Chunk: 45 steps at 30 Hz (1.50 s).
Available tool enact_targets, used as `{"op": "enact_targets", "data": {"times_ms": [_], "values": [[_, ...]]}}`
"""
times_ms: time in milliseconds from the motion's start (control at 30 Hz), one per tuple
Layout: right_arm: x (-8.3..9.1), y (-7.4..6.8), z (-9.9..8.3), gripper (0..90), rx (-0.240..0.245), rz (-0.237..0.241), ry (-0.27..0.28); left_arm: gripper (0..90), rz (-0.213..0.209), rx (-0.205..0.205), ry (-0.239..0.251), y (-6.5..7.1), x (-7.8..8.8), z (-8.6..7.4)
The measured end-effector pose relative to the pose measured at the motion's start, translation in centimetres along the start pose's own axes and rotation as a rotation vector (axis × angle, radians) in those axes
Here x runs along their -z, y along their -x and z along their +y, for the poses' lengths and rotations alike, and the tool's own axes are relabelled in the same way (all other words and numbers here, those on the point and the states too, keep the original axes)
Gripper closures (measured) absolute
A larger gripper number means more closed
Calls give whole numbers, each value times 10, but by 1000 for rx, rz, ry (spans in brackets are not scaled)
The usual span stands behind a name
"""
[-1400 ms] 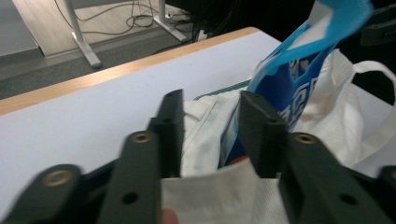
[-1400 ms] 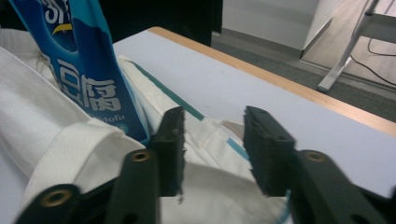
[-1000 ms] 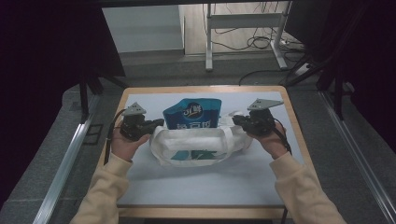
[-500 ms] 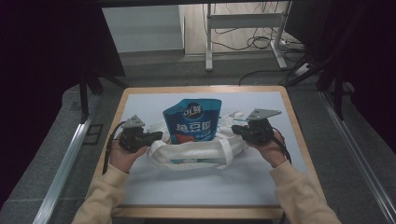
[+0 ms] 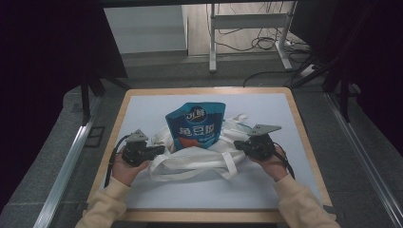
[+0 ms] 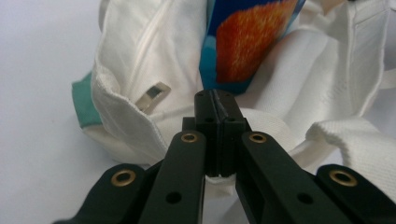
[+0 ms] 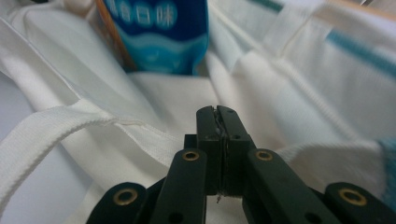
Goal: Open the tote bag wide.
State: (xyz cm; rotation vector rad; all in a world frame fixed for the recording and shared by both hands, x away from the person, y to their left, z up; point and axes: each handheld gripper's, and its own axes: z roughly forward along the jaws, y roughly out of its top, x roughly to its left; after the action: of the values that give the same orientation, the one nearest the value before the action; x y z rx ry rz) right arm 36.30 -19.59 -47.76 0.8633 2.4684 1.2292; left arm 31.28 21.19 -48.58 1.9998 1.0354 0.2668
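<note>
Table (image 5: 142,102): we work on a pale mat in a wooden frame; everything sits near its middle, within easy reach of both hands.
Bag (image 5: 199,159): a white cloth tote slumped on the mat between our two grippers, its mouth spread sideways, we judge so the pouch can sit inside it. Straps loop loose at the front.
Pouch (image 5: 196,126): a blue snack pouch stands upright in the bag's mouth, its top well above the cloth. In the left gripper view its orange print (image 6: 252,37) sits just beyond the jaw tips.
Left gripper (image 5: 159,150): at the bag's left edge, jaws pressed together; a sliver of white cloth seems pinched between them, so we read it as holding the rim.
Right gripper (image 5: 237,144): at the bag's right edge, jaws likewise closed tight on the bag's fabric.
Why held so: gripping both ends keeps the mouth wide and the pouch propped.
</note>
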Motion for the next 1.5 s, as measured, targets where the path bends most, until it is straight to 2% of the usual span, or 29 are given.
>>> {"op": "enact_targets", "data": {"times_ms": [167, 400, 633, 733, 800, 867, 933, 967, 1100, 1133, 1233, 1300, 1367, 1467, 1500], "values": [[-6, -2, -14, 886, -1, 8, -33, 898, 13, -17, -38, 4, -9, -8], [-18, -8, -35, 889, -8, 27, -90, 898, 16, -20, -46, 5, -16, -13], [-19, -7, -34, 889, -1, 25, -83, 898, 13, -2, -41, 3, -19, -15], [-17, -8, -34, 888, -10, 29, -70, 898, 32, -8, -47, 5, -17, -11], [-15, -9, -29, 887, -22, 31, -36, 897, 46, -13, -32, 7, -14, -5], [-14, -9, -27, 887, -23, 30, -29, 897, 51, -19, -19, 8, -12, 1], [-11, -12, -20, 887, -17, 25, -5, 897, 55, -14, -4, 8, -10, 9], [-9, -16, -10, 887, -3, 26, 22, 897, 58, -18, -4, 7, -10, 12], [-12, -25, 0, 887, 12, 47, 35, 897, 77, -8, -20, 5, -16, 21], [-14, -27, 2, 887, 18, 55, 34, 897, 95, -7, -32, 3, -21, 23], [-24, -37, 5, 887, 45, 82, 15, 897, 101, 18, -56, -3, -29, 27], [-30, -42, 2, 888, 63, 94, -16, 898, 113, 26, -71, -6, -33, 29], [-33, -44, -2, 888, 67, 102, -35, 898, 132, 28, -83, -9, -35, 31], [-37, -44, -13, 889, 45, 128, -71, 898, 124, 67, -87, -14, -41, 33], [-38, -44, -16, 890, 41, 133, -79, 899, 126, 66, -94, -15, -43, 33]]}}
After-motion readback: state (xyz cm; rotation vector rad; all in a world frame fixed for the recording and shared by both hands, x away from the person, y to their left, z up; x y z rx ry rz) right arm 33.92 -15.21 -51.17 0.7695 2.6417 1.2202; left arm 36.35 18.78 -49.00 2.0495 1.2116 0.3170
